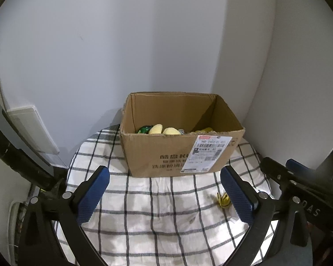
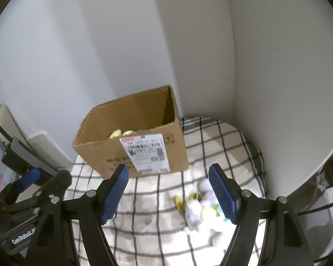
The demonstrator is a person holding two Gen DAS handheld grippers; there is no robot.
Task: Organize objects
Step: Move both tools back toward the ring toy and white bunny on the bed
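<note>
An open cardboard box stands on a checked cloth; it also shows in the right wrist view. Inside it lie yellow plush items and a green object. A small yellow item lies on the cloth in front of the box; it also shows in the right wrist view. A white plush toy lies beside it. My left gripper is open and empty, short of the box. My right gripper is open and empty, above the cloth left of the white toy.
White walls form a corner close behind the box. A white panel leans against the wall at the left. The other gripper shows at each view's edge.
</note>
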